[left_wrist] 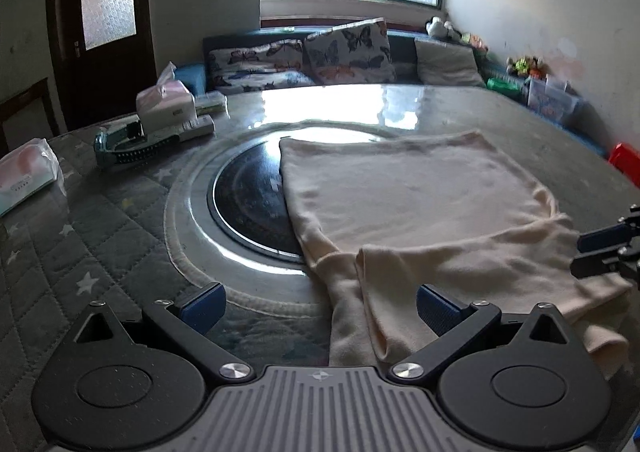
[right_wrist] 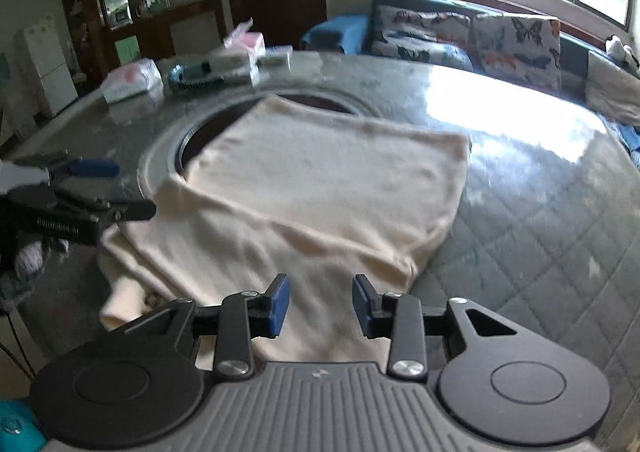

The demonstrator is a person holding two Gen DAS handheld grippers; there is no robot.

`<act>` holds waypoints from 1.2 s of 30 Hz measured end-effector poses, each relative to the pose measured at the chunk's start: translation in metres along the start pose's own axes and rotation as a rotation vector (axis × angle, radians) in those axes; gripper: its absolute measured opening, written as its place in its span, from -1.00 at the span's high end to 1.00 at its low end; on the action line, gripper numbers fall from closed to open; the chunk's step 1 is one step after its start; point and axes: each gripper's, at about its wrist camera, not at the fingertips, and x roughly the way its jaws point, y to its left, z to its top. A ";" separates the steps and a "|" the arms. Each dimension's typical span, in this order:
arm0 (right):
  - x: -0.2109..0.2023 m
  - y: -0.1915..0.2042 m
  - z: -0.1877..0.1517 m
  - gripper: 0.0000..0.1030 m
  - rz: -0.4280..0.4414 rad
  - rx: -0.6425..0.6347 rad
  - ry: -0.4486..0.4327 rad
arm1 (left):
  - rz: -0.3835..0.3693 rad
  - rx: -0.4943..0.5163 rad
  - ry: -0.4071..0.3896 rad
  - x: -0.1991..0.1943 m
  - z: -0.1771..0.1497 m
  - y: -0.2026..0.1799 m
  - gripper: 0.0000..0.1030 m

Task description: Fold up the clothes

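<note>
On the quilted glass-topped counter (right_wrist: 540, 220), cream knit garment (right_wrist: 320, 180) folded, long axis running away from both empty, spread-open fingers, right gripper (right_wrist: 319, 306) nearer its hem.

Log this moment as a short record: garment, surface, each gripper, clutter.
garment: cream garment, partly folded, lying flat
surface: quilted table with round dark inset, garment partly over it
left gripper: open, at the garment's near edge, holding nothing
right gripper: open, over the garment's near edge, holding nothing
clutter: tissue packs at the far left
</note>
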 end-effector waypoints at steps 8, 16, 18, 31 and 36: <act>-0.001 -0.003 -0.002 0.19 0.013 -0.007 -0.021 | 0.025 -0.003 0.028 0.009 0.008 0.000 -1.00; 0.014 -0.014 0.017 0.19 -0.002 0.037 -0.067 | 0.051 -0.028 0.034 0.024 0.026 -0.002 -1.00; 0.020 -0.015 0.016 0.19 -0.007 0.039 -0.063 | 0.058 -0.033 0.047 0.030 0.028 -0.002 -1.00; 0.009 0.002 0.013 0.06 -0.024 -0.050 -0.071 | 0.047 0.000 0.040 0.022 0.021 -0.003 -1.00; 0.003 0.016 0.002 0.03 -0.021 -0.115 -0.050 | 0.039 0.067 0.039 0.008 0.008 -0.009 -1.00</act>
